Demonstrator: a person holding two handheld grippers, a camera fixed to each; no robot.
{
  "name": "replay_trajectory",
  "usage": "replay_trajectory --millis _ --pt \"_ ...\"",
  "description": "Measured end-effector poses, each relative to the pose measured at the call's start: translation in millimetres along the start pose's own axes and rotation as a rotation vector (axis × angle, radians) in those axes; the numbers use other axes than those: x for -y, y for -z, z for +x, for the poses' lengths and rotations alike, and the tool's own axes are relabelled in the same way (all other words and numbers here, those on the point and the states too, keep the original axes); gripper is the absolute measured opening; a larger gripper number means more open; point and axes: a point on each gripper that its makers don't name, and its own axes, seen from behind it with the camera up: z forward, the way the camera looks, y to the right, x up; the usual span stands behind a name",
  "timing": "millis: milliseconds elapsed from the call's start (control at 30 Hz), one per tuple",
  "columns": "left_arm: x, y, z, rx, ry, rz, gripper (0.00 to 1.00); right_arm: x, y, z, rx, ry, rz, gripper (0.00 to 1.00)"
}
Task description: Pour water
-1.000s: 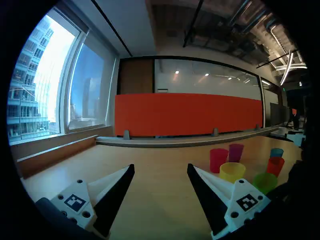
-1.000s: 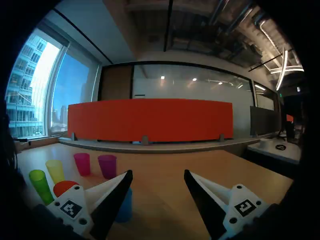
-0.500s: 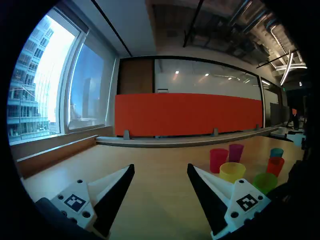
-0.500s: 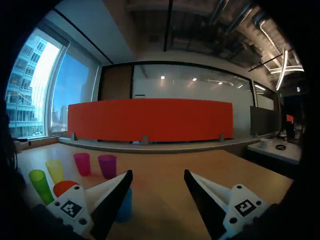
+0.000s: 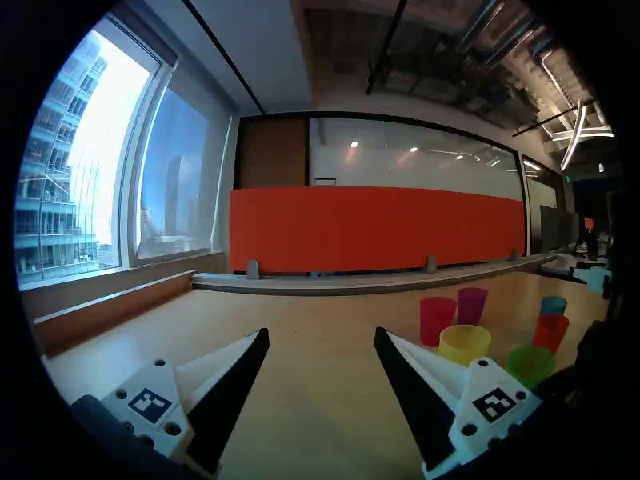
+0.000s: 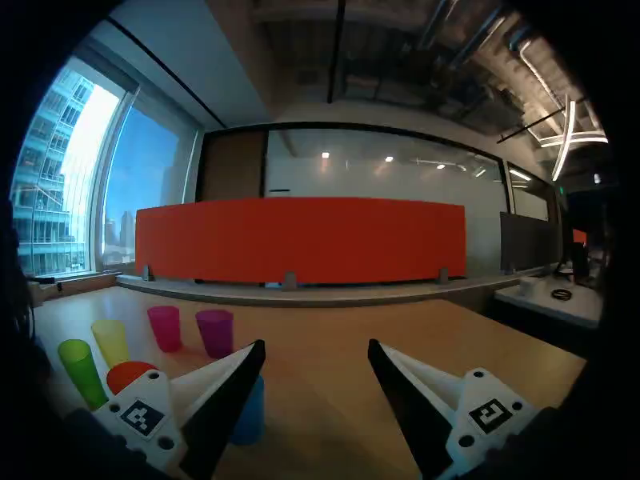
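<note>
Several coloured plastic cups stand upright on a wooden table. In the left gripper view they sit right of my open left gripper: a pink cup, a purple cup, a yellow cup, a green cup, an orange cup and a blue cup. In the right gripper view my right gripper is open and holds nothing. To its left are the green cup, yellow cup, pink cup and purple cup. Its left finger partly hides the orange cup and blue cup.
A long orange partition runs along the table's far edge. Large windows fill the left wall above a wooden ledge. Another desk stands at the right. Bare tabletop lies ahead of both grippers.
</note>
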Motion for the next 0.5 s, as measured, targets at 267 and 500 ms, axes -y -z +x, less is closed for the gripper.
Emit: replay_trajectory --millis 267,500 --pt "-0.7 0.2 0.1 0.000 0.000 0.000 0.98 -0.8 -0.6 0.4 0.000 0.000 0.000 1.00" --pt "-1.3 0.6 -0.2 0.000 0.000 -0.001 0.98 -0.8 -1.9 0.4 0.000 0.000 0.000 1.00"
